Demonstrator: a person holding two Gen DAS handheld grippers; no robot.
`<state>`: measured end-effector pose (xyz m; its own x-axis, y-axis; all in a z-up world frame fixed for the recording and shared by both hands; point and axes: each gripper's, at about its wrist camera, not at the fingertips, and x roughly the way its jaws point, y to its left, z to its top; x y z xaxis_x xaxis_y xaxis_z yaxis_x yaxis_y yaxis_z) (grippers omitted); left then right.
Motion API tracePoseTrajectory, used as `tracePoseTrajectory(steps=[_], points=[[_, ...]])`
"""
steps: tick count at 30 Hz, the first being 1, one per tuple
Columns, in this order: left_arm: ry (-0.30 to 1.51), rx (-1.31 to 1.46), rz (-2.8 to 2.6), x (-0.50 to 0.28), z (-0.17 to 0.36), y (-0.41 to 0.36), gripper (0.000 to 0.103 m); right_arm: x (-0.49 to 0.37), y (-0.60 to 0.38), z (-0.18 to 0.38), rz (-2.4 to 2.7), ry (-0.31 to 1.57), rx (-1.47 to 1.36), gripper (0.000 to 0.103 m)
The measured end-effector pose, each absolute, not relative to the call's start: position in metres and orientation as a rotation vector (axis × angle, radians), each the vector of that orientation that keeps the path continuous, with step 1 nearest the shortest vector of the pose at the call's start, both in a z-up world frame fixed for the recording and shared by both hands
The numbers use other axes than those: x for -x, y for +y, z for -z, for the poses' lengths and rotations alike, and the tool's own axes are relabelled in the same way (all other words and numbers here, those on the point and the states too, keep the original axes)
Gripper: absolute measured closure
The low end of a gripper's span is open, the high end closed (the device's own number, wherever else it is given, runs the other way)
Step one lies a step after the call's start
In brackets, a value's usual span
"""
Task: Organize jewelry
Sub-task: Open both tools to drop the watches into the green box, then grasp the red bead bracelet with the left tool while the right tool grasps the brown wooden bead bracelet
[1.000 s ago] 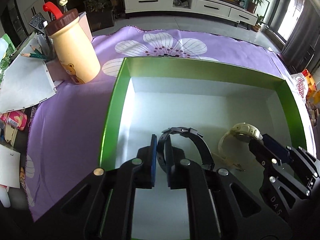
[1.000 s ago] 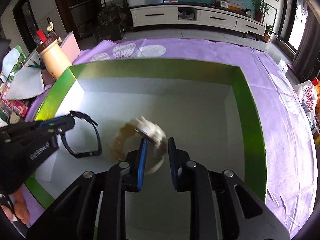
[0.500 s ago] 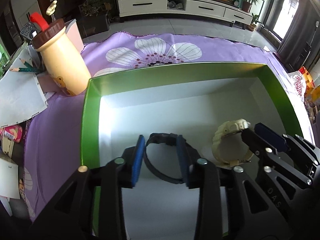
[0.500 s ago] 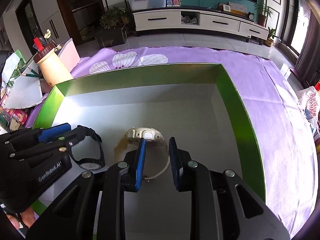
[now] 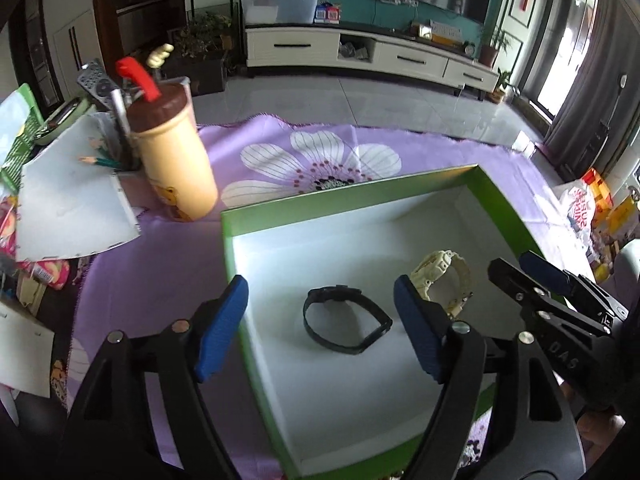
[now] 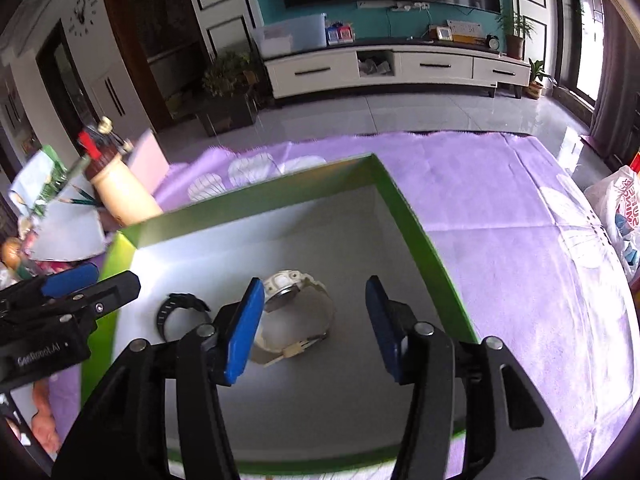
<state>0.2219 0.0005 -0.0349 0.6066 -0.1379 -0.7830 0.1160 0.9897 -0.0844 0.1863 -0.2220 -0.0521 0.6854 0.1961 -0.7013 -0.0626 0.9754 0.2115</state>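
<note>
Both watches lie loose in green box [image 5: 508,196]; black watch [image 5: 344,320] between parted left gripper [image 5: 320,324] jaws, cream watch [image 6: 296,312] between right gripper [image 6: 316,324] jaws, just opened; little apparently left.

Your desk wears a purple flowered cloth [image 5: 160,272]; on it the green box [image 5: 230,248] sits at centre, the tan bottle [image 5: 176,168] and white paper [image 5: 72,208] toward ten o'clock
</note>
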Motion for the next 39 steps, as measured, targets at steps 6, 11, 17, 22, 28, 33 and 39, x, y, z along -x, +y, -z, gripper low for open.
tracePoseTrajectory(steps=[6, 11, 17, 22, 28, 33, 39], points=[[0.894, 0.087, 0.107, -0.178, 0.025, 0.040, 0.024, -0.140, -0.222, 0.031, -0.226, 0.779, -0.180, 0.045], [0.959, 0.143, 0.054, -0.137, 0.045, 0.079, 0.024, -0.102, -0.208, 0.028, -0.304, 0.799, -0.145, 0.045], [1.097, 0.124, 0.054, -0.100, 0.087, 0.090, 0.024, -0.069, -0.187, 0.059, -0.358, 0.912, -0.046, 0.046], [1.141, 0.091, 0.110, -0.085, 0.110, 0.076, 0.034, -0.055, -0.181, 0.090, -0.347, 0.980, -0.021, 0.046], [1.121, 0.019, 0.124, -0.082, 0.120, 0.055, 0.052, -0.051, -0.171, 0.109, -0.331, 0.999, 0.023, 0.058], [1.091, -0.031, 0.114, -0.082, 0.127, 0.048, 0.058, -0.055, -0.162, 0.115, -0.319, 0.995, 0.079, 0.068], [1.058, -0.078, 0.126, -0.084, 0.127, 0.044, 0.063, -0.055, -0.151, 0.118, -0.315, 0.970, 0.140, 0.074]])
